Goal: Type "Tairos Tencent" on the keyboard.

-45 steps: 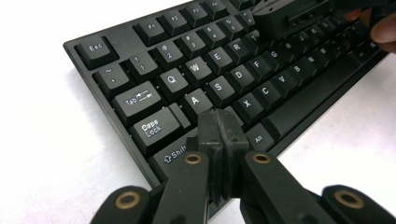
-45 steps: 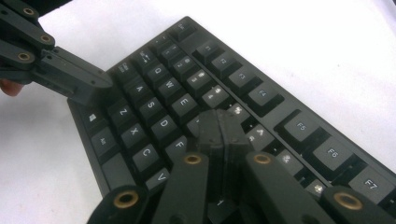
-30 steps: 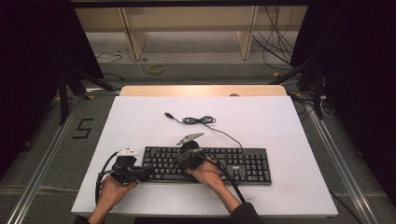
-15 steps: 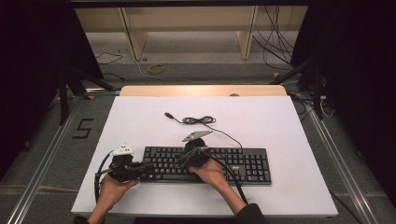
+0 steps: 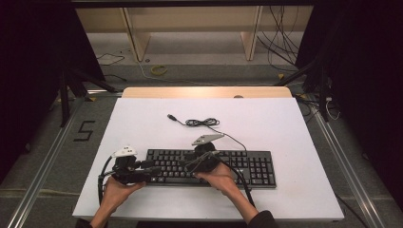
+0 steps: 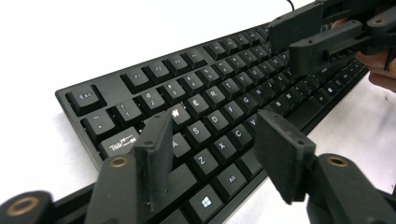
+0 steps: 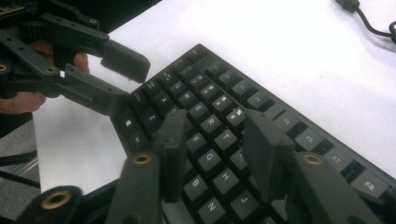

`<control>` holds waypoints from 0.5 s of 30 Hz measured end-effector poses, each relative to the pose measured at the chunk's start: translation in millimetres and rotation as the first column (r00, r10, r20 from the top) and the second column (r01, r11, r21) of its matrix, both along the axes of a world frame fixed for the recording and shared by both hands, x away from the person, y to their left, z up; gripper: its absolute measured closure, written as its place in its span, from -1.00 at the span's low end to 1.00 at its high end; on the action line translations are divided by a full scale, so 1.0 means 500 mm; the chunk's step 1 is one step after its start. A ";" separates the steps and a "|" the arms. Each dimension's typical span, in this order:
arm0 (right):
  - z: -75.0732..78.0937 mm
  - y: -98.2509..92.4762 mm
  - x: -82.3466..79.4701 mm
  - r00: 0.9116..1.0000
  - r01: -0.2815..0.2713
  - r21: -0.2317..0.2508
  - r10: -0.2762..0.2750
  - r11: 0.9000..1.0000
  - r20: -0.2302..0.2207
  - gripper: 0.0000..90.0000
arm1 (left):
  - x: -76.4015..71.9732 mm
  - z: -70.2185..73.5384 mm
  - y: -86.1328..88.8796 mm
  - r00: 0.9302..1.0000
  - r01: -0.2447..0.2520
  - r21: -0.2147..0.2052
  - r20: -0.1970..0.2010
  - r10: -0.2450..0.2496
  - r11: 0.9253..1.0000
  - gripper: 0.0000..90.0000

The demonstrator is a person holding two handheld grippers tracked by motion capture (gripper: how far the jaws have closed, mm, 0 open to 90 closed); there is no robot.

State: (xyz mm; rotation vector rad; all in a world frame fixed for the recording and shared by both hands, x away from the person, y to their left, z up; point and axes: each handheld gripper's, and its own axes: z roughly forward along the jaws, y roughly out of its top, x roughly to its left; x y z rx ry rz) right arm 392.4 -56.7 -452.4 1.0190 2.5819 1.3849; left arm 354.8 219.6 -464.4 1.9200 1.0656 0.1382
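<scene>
Both pairs of jaws have just been opening, and the right gripper (image 5: 202, 159) has lifted slightly off the keyboard (image 5: 247, 166). Left gripper (image 5: 145, 171) hovers spread over its left end, nothing pinched. Keyboard lies flat near the table's (image 5: 285, 123) front edge: rigid, light, smooth (best gripped at the end edges).

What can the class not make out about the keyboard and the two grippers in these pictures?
- keyboard: key legends too small in the high view.
- keyboard's right end: cut off by the edge in both gripper views.
- left gripper, right gripper: whether the open jaws touch the keys, hidden behind the pads.
</scene>
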 end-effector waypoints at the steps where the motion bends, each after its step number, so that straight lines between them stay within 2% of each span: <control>1: 0.000 -0.003 -0.001 1.000 0.001 0.005 -0.001 1.000 0.000 0.29 | 0.001 0.001 0.000 1.000 0.001 -0.002 0.000 -0.001 1.000 -0.02; 5: 0.002 -0.011 -0.008 1.000 0.004 0.006 -0.004 1.000 0.001 0.10 | 0.004 0.001 -0.004 1.000 -0.007 -0.010 -0.004 0.007 1.000 -0.13; 15: -0.002 -0.031 -0.024 1.000 0.007 -0.002 -0.007 1.000 0.010 -0.10 | 0.013 0.007 -0.013 1.000 -0.014 -0.011 -0.003 0.014 1.000 -0.33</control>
